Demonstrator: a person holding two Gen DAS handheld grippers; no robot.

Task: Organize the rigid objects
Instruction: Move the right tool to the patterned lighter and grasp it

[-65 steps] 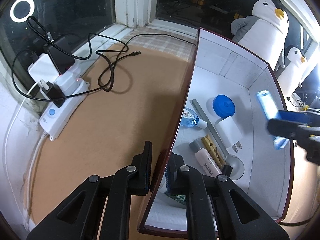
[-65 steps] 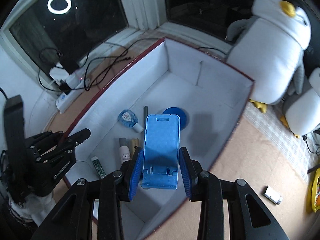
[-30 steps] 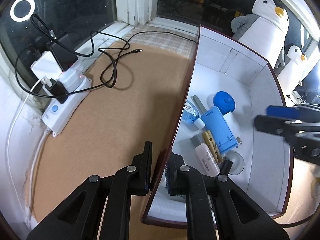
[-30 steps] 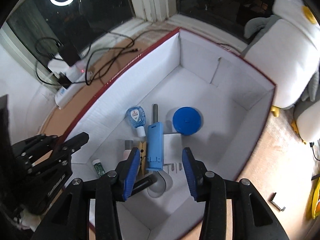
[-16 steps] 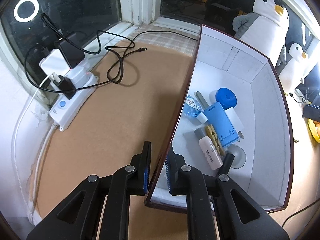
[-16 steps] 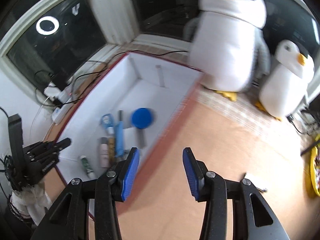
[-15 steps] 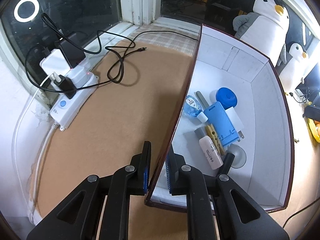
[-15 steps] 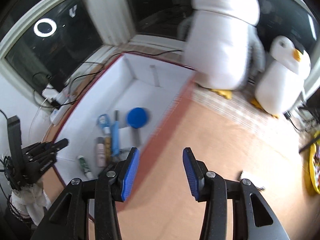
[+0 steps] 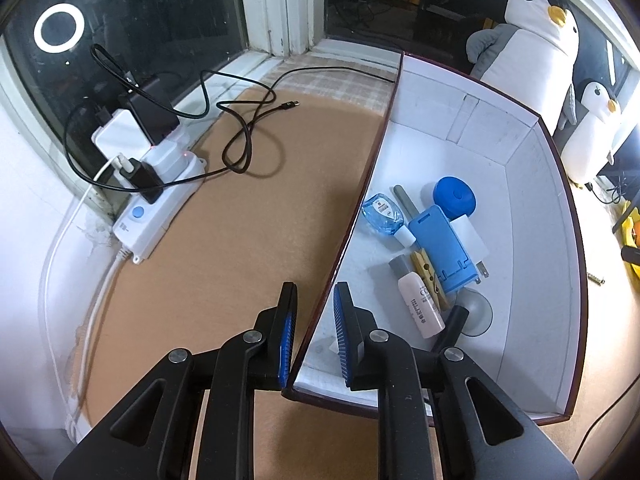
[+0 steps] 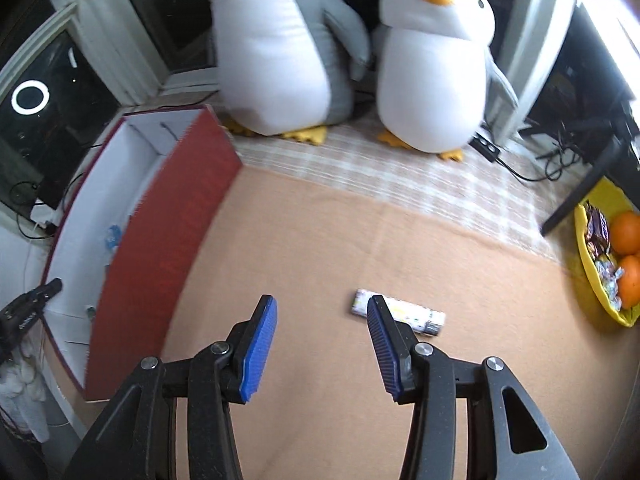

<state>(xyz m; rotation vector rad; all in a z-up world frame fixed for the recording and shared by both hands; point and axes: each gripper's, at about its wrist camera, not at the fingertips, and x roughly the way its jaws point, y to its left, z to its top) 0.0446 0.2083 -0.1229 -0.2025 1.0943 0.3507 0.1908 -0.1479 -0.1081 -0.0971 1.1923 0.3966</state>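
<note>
Two claws showed: the left claw [image 9: 314, 336] straddled the box [image 9: 528, 216] wall, its jaws just easing apart and the pads clear of the wall; the right claw [image 10: 320, 350] stood open and empty, its jaws just widening, above the bench [image 10: 304, 248]. A small white tube [image 10: 416, 314] lay at the right claw's two o'clock, and the blue phone stand [image 9: 442, 248] rested in the box at the left claw's one o'clock.

A white-lined, dark red box [image 9: 540, 208] is set on the tabletop, holding a blue stand [image 9: 440, 248], blue disc [image 9: 454, 196] and small bottles. A small printed tube [image 10: 416, 314] lies flat on the tabletop, well apart from it.
</note>
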